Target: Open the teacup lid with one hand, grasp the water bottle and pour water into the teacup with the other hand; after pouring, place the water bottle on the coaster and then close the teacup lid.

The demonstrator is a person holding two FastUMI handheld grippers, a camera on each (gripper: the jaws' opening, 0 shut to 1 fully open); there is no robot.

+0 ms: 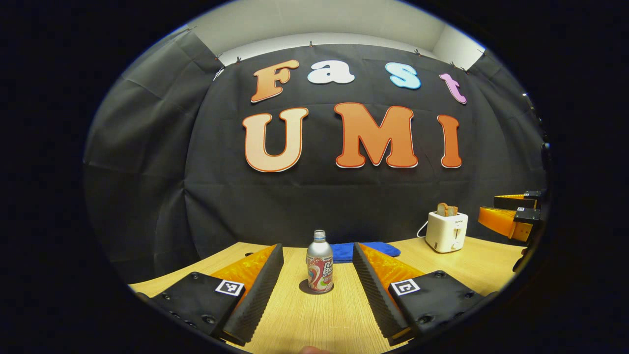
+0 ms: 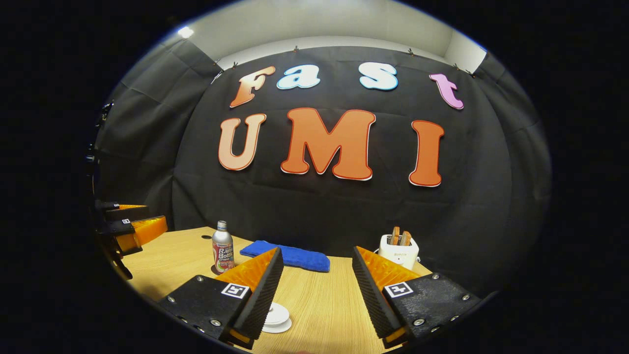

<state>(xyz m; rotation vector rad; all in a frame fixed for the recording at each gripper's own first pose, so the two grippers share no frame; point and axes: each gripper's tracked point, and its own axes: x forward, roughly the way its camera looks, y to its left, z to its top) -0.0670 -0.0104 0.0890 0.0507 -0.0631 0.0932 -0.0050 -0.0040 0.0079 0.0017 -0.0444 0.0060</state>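
Observation:
A silver water bottle (image 1: 319,265) with a red and white label stands upright on a dark round coaster (image 1: 303,289), straight ahead of my left gripper (image 1: 317,248). That gripper is open, its fingers wide apart and short of the bottle. In the right gripper view the bottle (image 2: 222,248) stands at the left. My right gripper (image 2: 317,250) is open and holds nothing. A white round teacup lid (image 2: 276,315) lies low beside its left finger, partly hidden by it. Each gripper shows at the edge of the other's view: the right gripper (image 1: 511,214), the left gripper (image 2: 130,221).
A folded blue towel (image 2: 290,255) lies at the back of the wooden table (image 2: 319,300). A white toaster (image 1: 446,230) with bread slices in it stands at the back right. The black cloth wall closes off the far side.

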